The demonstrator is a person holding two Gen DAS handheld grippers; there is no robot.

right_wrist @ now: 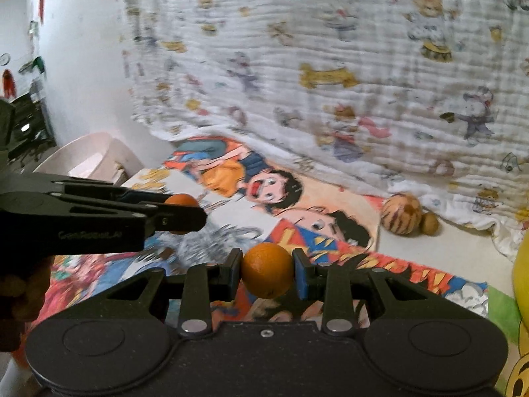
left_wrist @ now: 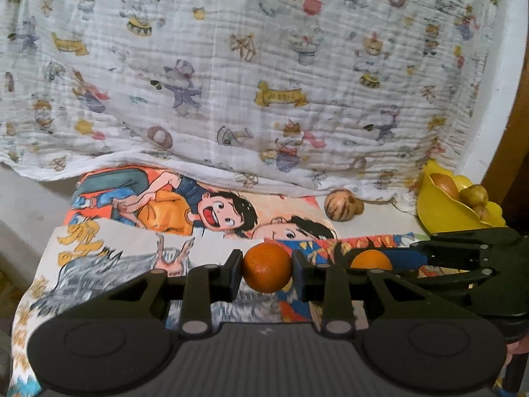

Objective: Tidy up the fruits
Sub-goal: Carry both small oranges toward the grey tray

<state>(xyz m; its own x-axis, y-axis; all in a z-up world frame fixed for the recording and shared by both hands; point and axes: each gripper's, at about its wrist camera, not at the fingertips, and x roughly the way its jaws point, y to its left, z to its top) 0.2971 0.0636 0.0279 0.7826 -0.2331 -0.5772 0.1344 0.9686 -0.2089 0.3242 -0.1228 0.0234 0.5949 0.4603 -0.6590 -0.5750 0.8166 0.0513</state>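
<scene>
Left gripper (left_wrist: 267,268): clamped on an orange (left_wrist: 266,267), held clear of the cartoon mat (left_wrist: 132,251) for carrying.
Right gripper (right_wrist: 267,270): clamped on a second orange (right_wrist: 267,270), likewise clear.
Likely destination: yellow bowl (left_wrist: 439,208), already holding fruit.

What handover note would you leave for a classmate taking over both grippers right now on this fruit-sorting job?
Left gripper: shut on a round orange fruit, lifted clear of the cartoon-print cloth.
Right gripper: shut on a second round orange fruit, also off the cloth.
Yellow plastic bowl at far right already holds several yellowish-brown fruits.
Still loose near the white patterned blanket: a striped round melon-like fruit with a small brown fruit beside it.
Left to do: place both oranges, then likely gather the two loose fruits.
</scene>
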